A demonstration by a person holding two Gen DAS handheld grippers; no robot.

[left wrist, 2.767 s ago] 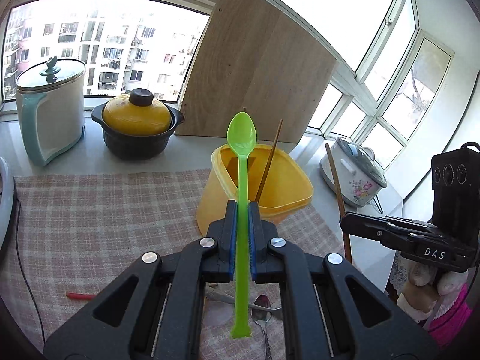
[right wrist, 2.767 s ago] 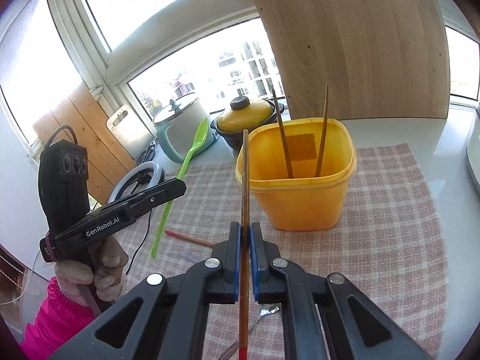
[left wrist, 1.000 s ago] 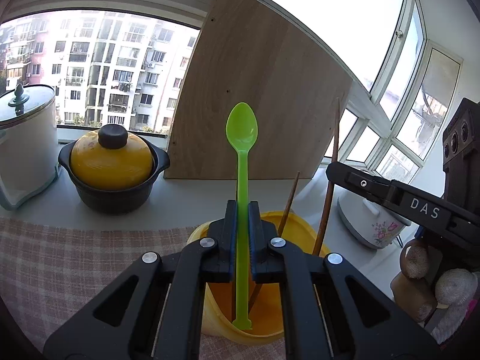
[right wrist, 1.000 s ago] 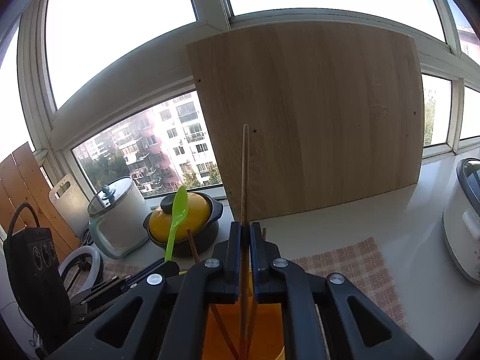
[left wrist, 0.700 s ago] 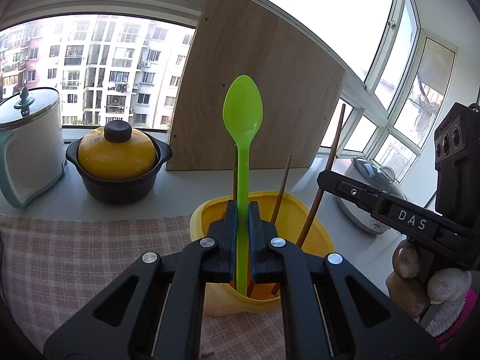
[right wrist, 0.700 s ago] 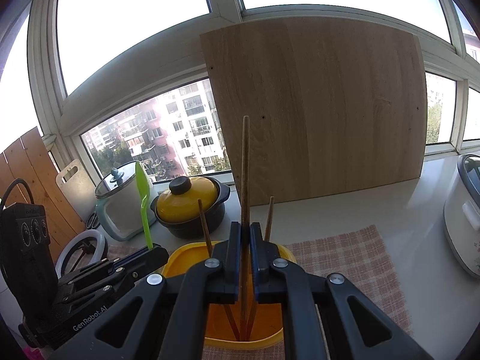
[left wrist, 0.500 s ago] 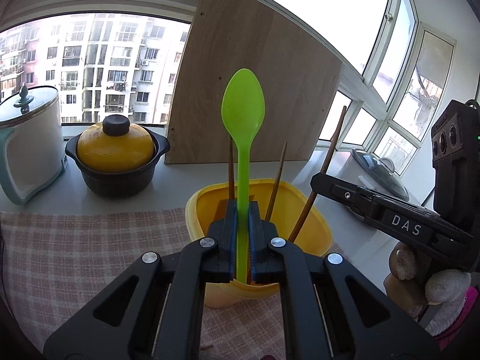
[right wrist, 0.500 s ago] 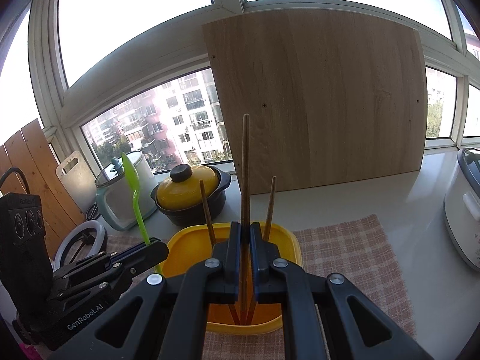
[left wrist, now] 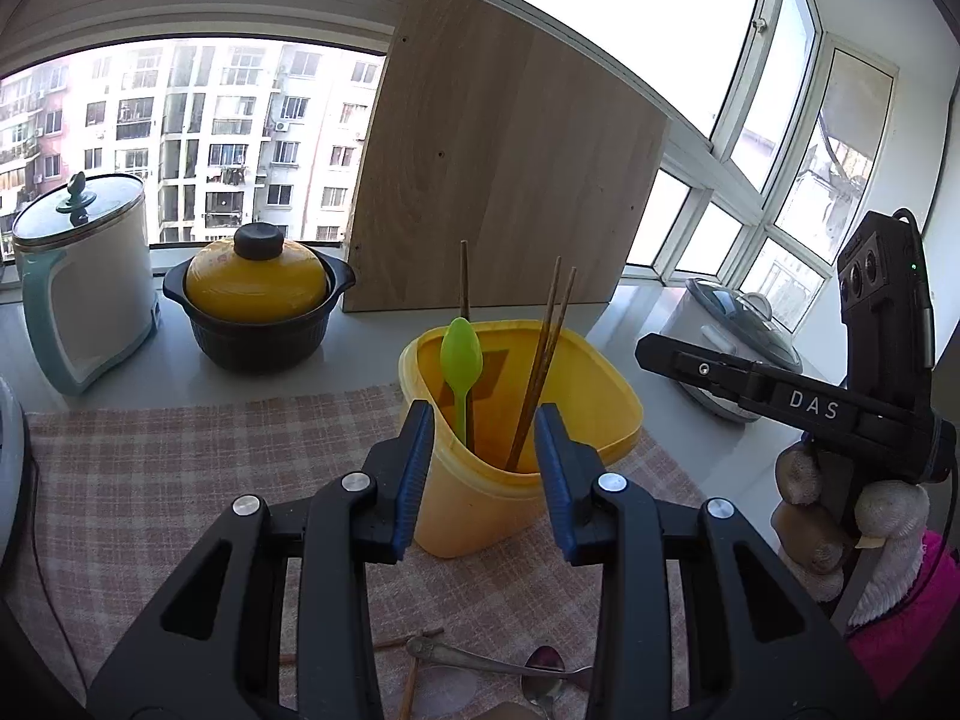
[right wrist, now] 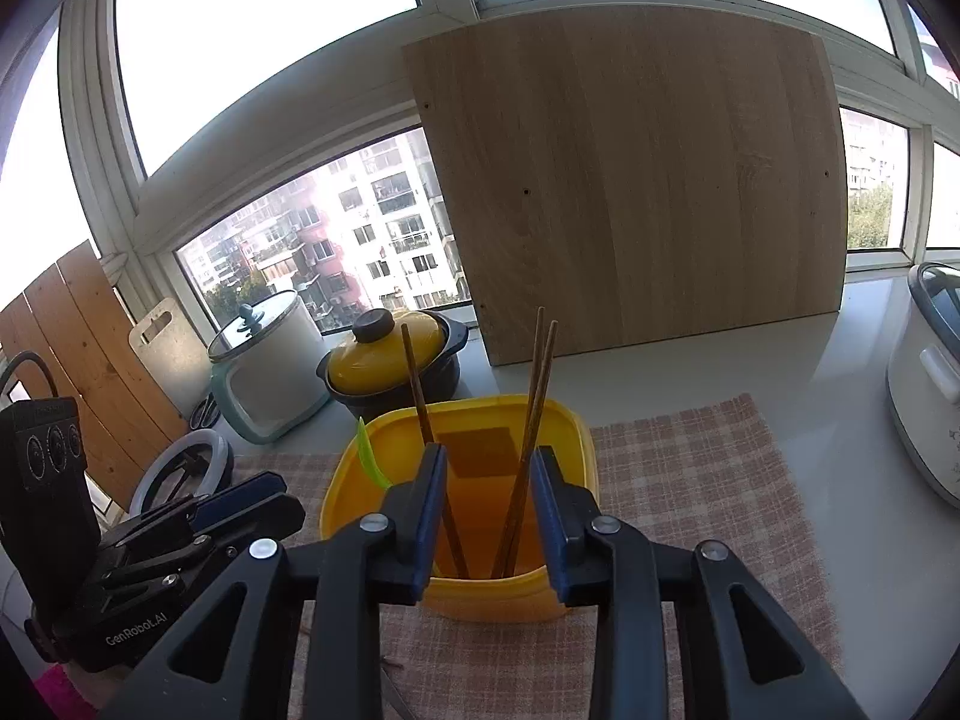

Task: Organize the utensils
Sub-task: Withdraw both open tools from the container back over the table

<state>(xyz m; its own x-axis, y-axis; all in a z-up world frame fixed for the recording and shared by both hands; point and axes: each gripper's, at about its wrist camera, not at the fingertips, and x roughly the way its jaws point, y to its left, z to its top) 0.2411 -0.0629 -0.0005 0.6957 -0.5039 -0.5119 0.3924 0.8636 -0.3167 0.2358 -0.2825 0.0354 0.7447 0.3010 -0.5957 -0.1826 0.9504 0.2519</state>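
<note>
Checked cloth (left wrist: 180,480) under yellow tub (left wrist: 528,516); green spoon (left wrist: 461,360) and chopsticks (right wrist: 531,420) stand inside, released. Left gripper (left wrist: 485,468) and right gripper (right wrist: 489,510) jaws just opened, empty. Metal spoons (left wrist: 480,657) remain unsorted.

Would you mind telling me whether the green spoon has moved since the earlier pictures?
Yes. The green spoon has dropped from the left gripper, whose jaws have just been opening, into the yellow container; its bowl now sits below the wooden board.

Right gripper (right wrist: 487,510): jaws just opened, nothing pressed between them. Yellow container (right wrist: 576,450) beyond holds three wooden chopsticks (right wrist: 534,384) and a green spoon (right wrist: 371,461) at its left wall.
</note>
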